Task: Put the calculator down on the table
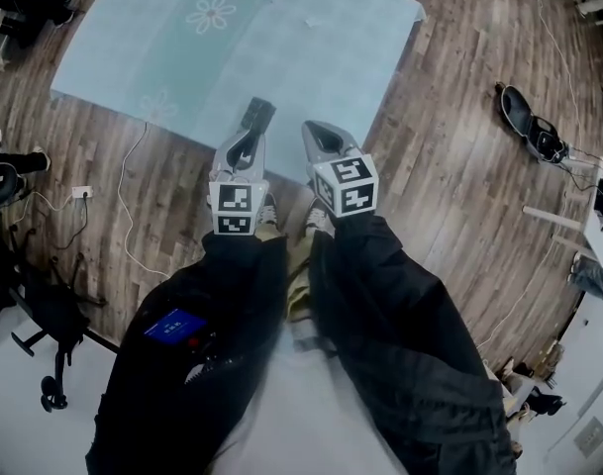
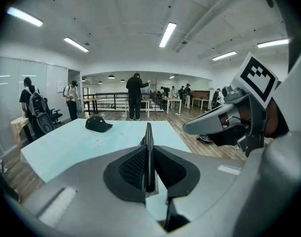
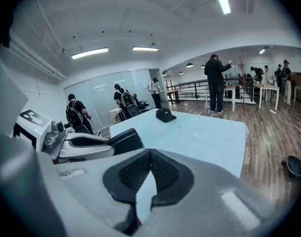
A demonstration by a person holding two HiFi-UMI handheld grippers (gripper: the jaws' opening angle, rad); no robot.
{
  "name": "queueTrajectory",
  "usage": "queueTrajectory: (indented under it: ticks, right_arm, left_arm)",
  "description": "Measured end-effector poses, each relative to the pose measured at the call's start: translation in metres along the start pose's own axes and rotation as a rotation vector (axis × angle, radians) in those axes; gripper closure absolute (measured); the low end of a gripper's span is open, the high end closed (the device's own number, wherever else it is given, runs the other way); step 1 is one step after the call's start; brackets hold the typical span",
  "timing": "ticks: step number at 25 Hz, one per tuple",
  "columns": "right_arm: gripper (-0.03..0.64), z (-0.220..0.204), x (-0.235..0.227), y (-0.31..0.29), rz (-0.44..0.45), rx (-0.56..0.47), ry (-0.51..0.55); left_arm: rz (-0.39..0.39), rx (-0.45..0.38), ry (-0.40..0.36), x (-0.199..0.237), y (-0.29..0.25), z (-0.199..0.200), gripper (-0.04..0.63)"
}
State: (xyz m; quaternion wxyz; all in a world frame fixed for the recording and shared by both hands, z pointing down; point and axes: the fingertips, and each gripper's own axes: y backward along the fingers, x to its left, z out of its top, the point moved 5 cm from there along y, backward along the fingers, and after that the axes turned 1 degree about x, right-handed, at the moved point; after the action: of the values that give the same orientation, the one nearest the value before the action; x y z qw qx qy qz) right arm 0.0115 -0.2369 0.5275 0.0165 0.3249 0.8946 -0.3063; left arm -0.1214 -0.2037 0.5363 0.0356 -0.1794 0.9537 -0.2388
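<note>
**Status.** The calculator had been picked up but not yet put down.

**Left gripper.** The left gripper [image 1: 250, 139] sat just left of centre in the head view and pointed toward 12 o'clock. Its jaws stood narrow, clamped on the calculator [image 1: 258, 115]. In the left gripper view the calculator appeared as a thin dark slab held edge-on, upright between the pads and pressed from both sides. Its free end projected beyond the fingertips toward 12 o'clock and overlapped the near edge of the table [image 1: 311, 47]. It appeared to be held in the air, clear of the pale blue cloth. How high it hung above the surface could not be read.

**Right gripper.** The right gripper [image 1: 314, 132] sat just beside the left one, at its 3 o'clock, and pointed the same way. Its jaws met at the tips with nothing between them.

**Table.** The only other item on the table was a dark cap [image 2: 98, 124], at the far side at 12 o'clock, well apart from both grippers. The near half of the cloth ahead of the calculator was bare.

**Remaining steps, as judged.**
1. Lower the left gripper toward the bare cloth.
2. Tilt the calculator from edge-up toward flat.
3. Open the jaws once it rests on the table.

The right gripper appeared to have no part in this.
</note>
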Motion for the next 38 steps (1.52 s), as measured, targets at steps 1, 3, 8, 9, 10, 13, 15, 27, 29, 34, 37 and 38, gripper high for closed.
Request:
queueTrajectory:
  ticks: [1, 3, 8, 9, 10, 13, 15, 27, 29, 34, 37, 38]
  right_arm:
    - [0.618, -0.002, -0.001, -0.004, 0.001, 0.009, -0.003]
    - [0.618, -0.007, -0.004, -0.011, 0.002, 0.025, -0.006]
    - [0.618, -0.024, -0.012, -0.033, 0.005, 0.089, -0.034]
    - [0.618, -0.028, -0.013, -0.038, 0.007, 0.101, -0.042]
    - [0.617, -0.031, -0.015, -0.042, 0.007, 0.111, -0.052]
    - [0.618, -0.04, -0.018, -0.05, 0.007, 0.13, -0.076]
    - [0.618, -0.043, -0.019, -0.051, 0.007, 0.138, -0.084]
    - [0.617, -0.067, -0.03, -0.065, -0.006, 0.199, -0.122]
    - [0.618, -0.072, -0.034, -0.064, -0.012, 0.207, -0.131]
    - [0.617, -0.079, -0.038, -0.062, -0.023, 0.218, -0.15]
    - [0.617, -0.083, -0.043, -0.059, -0.035, 0.222, -0.168]
    - [0.617, -0.085, -0.045, -0.057, -0.04, 0.223, -0.173]
  left_arm:
    - [-0.003, 0.009, -0.011, 0.001, -0.005, -0.004, 0.551]
    - [-0.007, 0.029, -0.033, 0.003, -0.016, -0.012, 0.551]
    - [-0.014, 0.092, -0.072, 0.008, -0.04, -0.033, 0.551]
    - [-0.015, 0.105, -0.074, 0.01, -0.044, -0.038, 0.551]
    - [-0.014, 0.116, -0.075, 0.011, -0.048, -0.043, 0.551]
    - [-0.007, 0.143, -0.087, 0.015, -0.056, -0.055, 0.551]
    - [0.001, 0.152, -0.104, 0.017, -0.059, -0.058, 0.551]
    - [-0.032, 0.248, -0.143, 0.009, -0.079, -0.105, 0.548]
    - [-0.063, 0.262, -0.141, 0.0, -0.083, -0.112, 0.537]
    - [-0.112, 0.292, -0.128, -0.011, -0.088, -0.127, 0.511]
    - [-0.137, 0.307, -0.123, -0.016, -0.092, -0.135, 0.497]
    - [-0.144, 0.31, -0.122, -0.018, -0.093, -0.137, 0.492]
